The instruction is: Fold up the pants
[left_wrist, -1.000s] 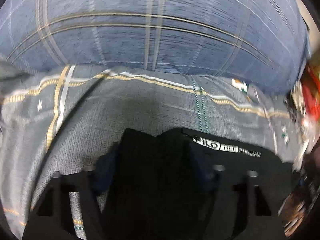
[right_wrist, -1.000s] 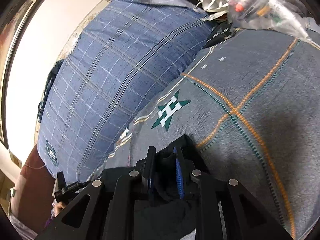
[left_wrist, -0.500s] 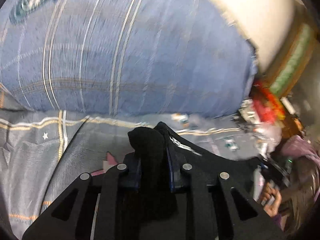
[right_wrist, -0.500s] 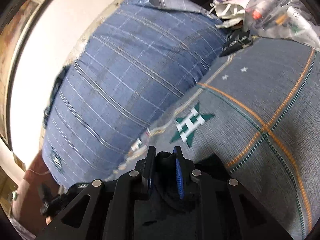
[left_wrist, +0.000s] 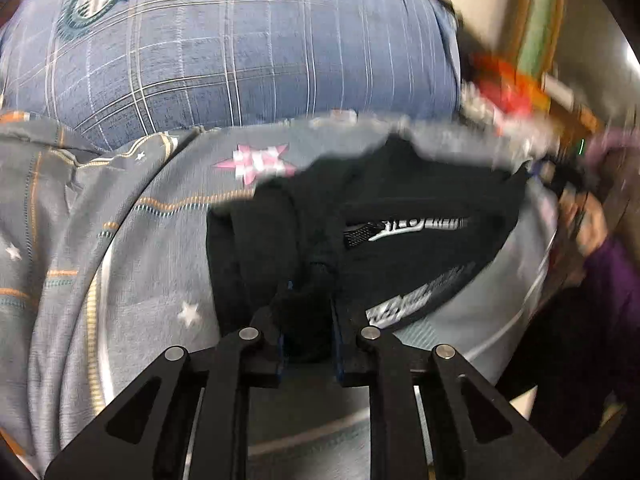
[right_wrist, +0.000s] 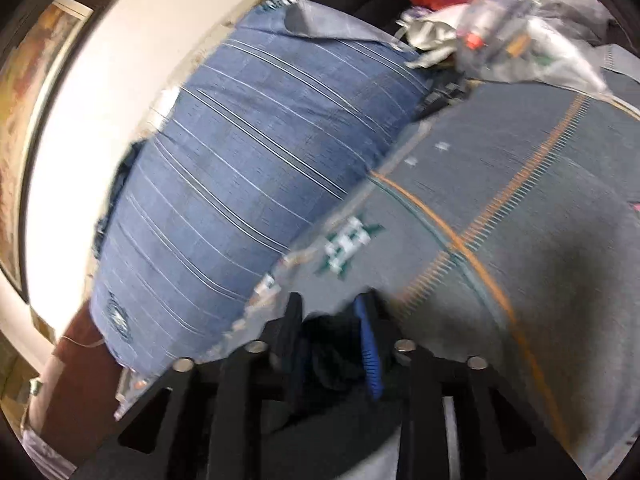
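So the black pants [left_wrist: 404, 240] lie bunched on the grey bedsheet [left_wrist: 132, 264], center of the left view, below the blue plaid pillow [left_wrist: 240, 52]. Left tool [left_wrist: 308, 344] is clamped tight on a fold. Right tool [right_wrist: 332, 344] has just been opening, dark cloth sitting loose between its pads
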### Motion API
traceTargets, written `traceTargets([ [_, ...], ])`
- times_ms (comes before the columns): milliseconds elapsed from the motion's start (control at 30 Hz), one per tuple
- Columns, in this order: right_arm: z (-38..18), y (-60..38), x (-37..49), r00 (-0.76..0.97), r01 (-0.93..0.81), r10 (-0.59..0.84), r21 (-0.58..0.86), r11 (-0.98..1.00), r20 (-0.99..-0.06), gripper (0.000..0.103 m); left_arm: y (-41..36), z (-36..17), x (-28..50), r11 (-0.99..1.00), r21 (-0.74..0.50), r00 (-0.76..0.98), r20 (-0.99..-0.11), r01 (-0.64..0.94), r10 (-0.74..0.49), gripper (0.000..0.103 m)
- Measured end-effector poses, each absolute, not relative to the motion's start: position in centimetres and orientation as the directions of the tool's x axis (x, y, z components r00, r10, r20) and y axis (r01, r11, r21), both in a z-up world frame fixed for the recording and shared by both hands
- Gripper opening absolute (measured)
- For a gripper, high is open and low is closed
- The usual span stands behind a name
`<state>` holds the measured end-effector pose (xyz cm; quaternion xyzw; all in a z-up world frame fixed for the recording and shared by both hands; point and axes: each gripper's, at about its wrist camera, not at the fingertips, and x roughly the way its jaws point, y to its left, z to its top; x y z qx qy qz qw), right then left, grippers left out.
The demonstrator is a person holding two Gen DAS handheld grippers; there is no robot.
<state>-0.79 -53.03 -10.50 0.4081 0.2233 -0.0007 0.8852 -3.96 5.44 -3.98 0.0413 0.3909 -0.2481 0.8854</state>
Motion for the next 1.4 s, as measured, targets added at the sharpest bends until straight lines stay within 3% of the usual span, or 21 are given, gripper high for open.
traceTargets([
  [133,-11.3,-55.1,-3.1,0.894,0.296,0.073,0.703,0.647,-0.443,0.036,6.5,-3.6,-5.3,0.874,-0.104,0.584,-0.705,0.476,-0.402,0.033],
  [267,-11.2,-55.1,-3.4,0.906,0.252,0.103,0.72,0.646,-0.41,0.036,8.4,-3.1,-5.2,0.896,-0.167,0.594,-0.697,0.411,-0.402,0.033],
  [433,-10.1,-51.6,-0.8,0.881,0.166,0.193,0.663,0.73,-0.432,0.054,11.1,0.3,-6.6,0.906,-0.221,0.725,-0.545,0.361,-0.422,0.033],
  [533,-9.8,-49.1,1.1,0.849,0.163,0.189,0.585,0.795,-0.494,0.057,12.8,1.7,-6.0,0.895,-0.309,0.768,-0.468,0.322,-0.437,0.033],
  [600,-10.1,-48.2,2.0,0.821,0.205,0.139,0.513,0.833,-0.554,0.057,12.2,1.6,-4.6,0.888,-0.346,0.754,-0.483,0.303,-0.446,0.033],
  [667,-10.7,-47.4,3.0,0.783,0.245,0.097,0.449,0.859,-0.614,0.056,10.0,0.9,-3.0,0.926,-0.274,0.745,-0.553,0.261,-0.374,0.035],
  [700,-11.0,-47.2,3.2,0.772,0.252,0.094,0.438,0.863,-0.629,0.056,8.9,0.3,-2.0,0.938,-0.247,0.732,-0.588,0.243,-0.345,0.042],
  [733,-11.2,-47.0,3.4,0.761,0.263,0.083,0.423,0.867,-0.643,0.048,7.8,-0.5,-1.0,0.942,-0.241,0.71,-0.62,0.232,-0.334,0.049],
  [767,-11.3,-46.8,3.3,0.756,0.267,0.071,0.405,0.874,-0.651,0.033,6.8,-1.6,0.1,0.945,-0.249,0.683,-0.654,0.211,-0.325,0.049],
  [833,-11.3,-46.4,3.2,0.745,0.284,0.018,0.342,0.896,-0.667,0.018,5.1,-3.6,1.7,0.941,-0.273,0.633,-0.698,0.197,-0.335,0.049],
  [933,-10.7,-46.1,2.7,0.756,0.298,-0.034,0.297,0.907,-0.654,0.0,3.5,-5.0,2.3,0.966,-0.196,0.646,-0.718,0.169,-0.259,0.046],
  [1100,-9.0,-46.9,2.5,0.81,0.313,-0.078,0.317,0.895,-0.581,0.0,2.7,-4.7,3.7,0.973,-0.137,0.673,-0.704,0.184,-0.227,0.023],
  [1200,-8.4,-47.3,3.1,0.848,0.263,-0.015,0.394,0.881,-0.531,0.0,2.7,-4.5,4.2,0.978,-0.122,0.684,-0.699,0.172,-0.207,0.022],
  [1233,-8.0,-46.7,3.8,0.861,0.192,0.06,0.432,0.881,-0.505,0.006,2.7,-4.5,4.3,0.977,-0.124,0.683,-0.701,0.171,-0.208,0.021],
  [1300,-7.4,-44.5,4.5,0.862,0.061,0.198,0.484,0.873,-0.466,0.009,2.8,-4.4,4.2,0.976,-0.13,0.684,-0.697,0.173,-0.214,0.02],
  [1333,-7.1,-42.8,5.1,0.845,-0.013,0.279,0.504,0.864,-0.456,0.021,2.8,-4.4,4.0,0.976,-0.131,0.686,-0.695,0.176,-0.217,0.02],
  [1367,-6.8,-40.1,6.2,0.811,-0.105,0.369,0.507,0.856,-0.454,0.047,2.9,-4.3,3.8,0.975,-0.13,0.688,-0.692,0.179,-0.219,0.019],
  [1400,-6.7,-38.3,6.7,0.795,-0.148,0.399,0.491,0.859,-0.457,0.058,2.8,-4.1,3.5,0.974,-0.129,0.69,-0.688,0.187,-0.224,0.019],
])
